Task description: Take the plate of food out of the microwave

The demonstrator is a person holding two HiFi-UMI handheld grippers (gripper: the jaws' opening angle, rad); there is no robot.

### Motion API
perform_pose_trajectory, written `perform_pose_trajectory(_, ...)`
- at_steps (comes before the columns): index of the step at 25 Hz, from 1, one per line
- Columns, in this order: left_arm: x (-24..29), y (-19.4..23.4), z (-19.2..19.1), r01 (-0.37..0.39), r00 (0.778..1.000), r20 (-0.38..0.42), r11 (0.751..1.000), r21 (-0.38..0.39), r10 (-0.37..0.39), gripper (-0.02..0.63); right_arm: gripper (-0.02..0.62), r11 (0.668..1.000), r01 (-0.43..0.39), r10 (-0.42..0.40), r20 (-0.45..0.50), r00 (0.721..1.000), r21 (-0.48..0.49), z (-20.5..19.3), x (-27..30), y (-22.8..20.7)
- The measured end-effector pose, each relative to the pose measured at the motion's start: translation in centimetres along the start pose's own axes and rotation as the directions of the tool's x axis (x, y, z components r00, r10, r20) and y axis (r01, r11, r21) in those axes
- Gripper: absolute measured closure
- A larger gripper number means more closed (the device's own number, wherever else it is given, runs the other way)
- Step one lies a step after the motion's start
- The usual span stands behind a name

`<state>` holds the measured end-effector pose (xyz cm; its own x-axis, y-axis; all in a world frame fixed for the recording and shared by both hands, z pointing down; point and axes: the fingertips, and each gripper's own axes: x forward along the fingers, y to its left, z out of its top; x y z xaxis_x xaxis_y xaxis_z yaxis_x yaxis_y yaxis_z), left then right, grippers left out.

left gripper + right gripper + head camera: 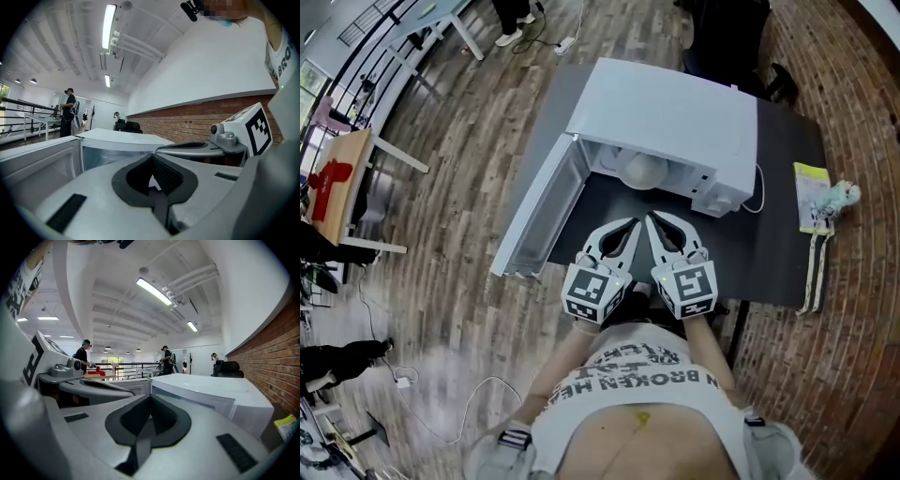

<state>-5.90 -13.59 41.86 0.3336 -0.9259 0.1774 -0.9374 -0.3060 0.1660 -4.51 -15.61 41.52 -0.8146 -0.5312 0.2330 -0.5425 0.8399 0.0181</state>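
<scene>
— Left claw (628,228) and right claw (657,222) are held closed, empty, side by side before the white boxy microwave (675,122).
— And the pale round plate of food (639,169)?
— Straight ahead inside the open cavity, equally near both.

A yellow booklet (808,187) lies on the black table (769,258) (right edge).

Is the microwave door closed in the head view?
No, the door of the microwave stands swung open to the left, and the plate of food shows inside the cavity.
</scene>
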Motion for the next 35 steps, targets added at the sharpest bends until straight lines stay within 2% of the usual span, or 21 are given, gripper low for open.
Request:
perform_pose_trajectory(4, 1.1, 0.5, 0.0, -0.017, 1.000, -0.002, 1.000, -0.008, 0.017, 0.600, 0.588, 1.000, -0.009, 0.009, -0.007, 1.000, 0.013, -0.5, 0.5, -0.9)
perform_pose_trajectory(9, 2.7, 1.1, 0.3, 0.001, 1.000, -0.013, 1.000, -0.005, -0.001, 0.600, 0.588, 1.000, 0.011, -0.011, -0.009, 1.000, 0.017, -0.5, 1.3, -2.1)
perform_pose_trajectory(20, 5.4, 4.3, 1.6, 0.135, 0.990, -0.038, 0.991, 0.025, -0.134, 0.600, 0.588, 0.987, 0.151, -0.151, -0.016, 0.988, 0.062, 0.3, 4.7, -4.2)
perform_pose_trajectory(35, 6.7, 10.8, -0.8, 0.238, 0.966, -0.082, 0.969, -0.070, -0.244, 0.600, 0.588, 0.949, 0.300, -0.289, -0.119, 0.950, 0.092, -1.9, 10.3, -3.5)
